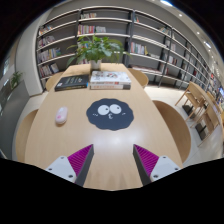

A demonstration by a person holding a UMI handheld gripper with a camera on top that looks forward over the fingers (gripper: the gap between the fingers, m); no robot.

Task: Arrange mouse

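Hovering over the near edge of the desk (pixel 150 135), the tool (pixel 113 162) has its two fingers spread wide apart with nothing between the pink pads (pixel 80 157), so it is open and empty. The mouse (pixel 61 115), small and pale, lies near the left edge of the desk, well ahead of the tool and off to its left, clear of the left finger's line. Its long axis seems to run roughly from the near edge toward the far edge, though it is too small to be sure which end is the front. Straight ahead of the fingers, at the middle of the desk, sits a dark round mouse pad (pixel 110 113) with a cartoon face, just right of the mouse and apart from it. Toward the far edge lie a dark book (pixel 71 82), a stack of books (pixel 109 78) and a potted plant (pixel 98 48), with bookshelves (pixel 150 35) behind. Reaching the mouse likely calls for swinging left and forward, then closing across its narrow sides.
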